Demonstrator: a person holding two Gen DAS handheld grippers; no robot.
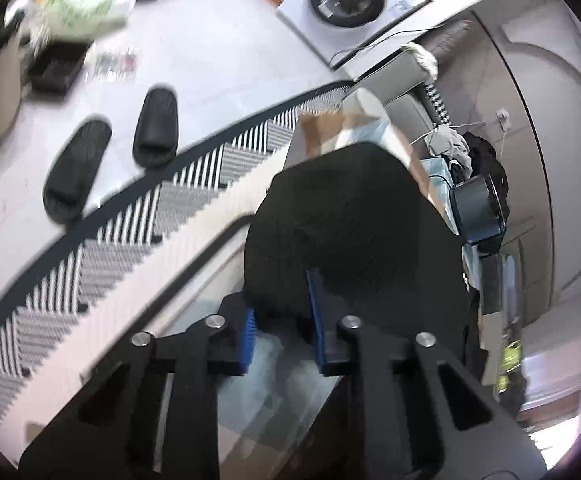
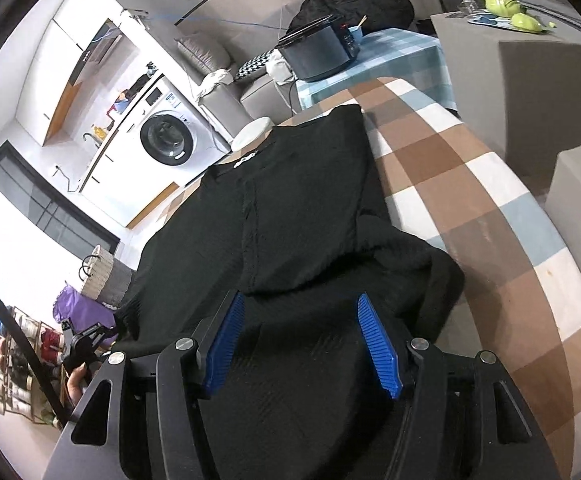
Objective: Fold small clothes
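A black garment lies spread on a table with a brown, white and blue checked cloth; its near part is folded over into a thick bunch. My right gripper is open, its blue pads standing apart just over that near fold. In the left wrist view the same black garment hangs at the table's edge. My left gripper has its blue pads part open with the cloth's edge lying over their tips.
A pair of black slippers lies on the floor by a striped rug. A washing machine stands behind the table. A black cooker sits on a blue checked cloth. A wicker basket stands at the left.
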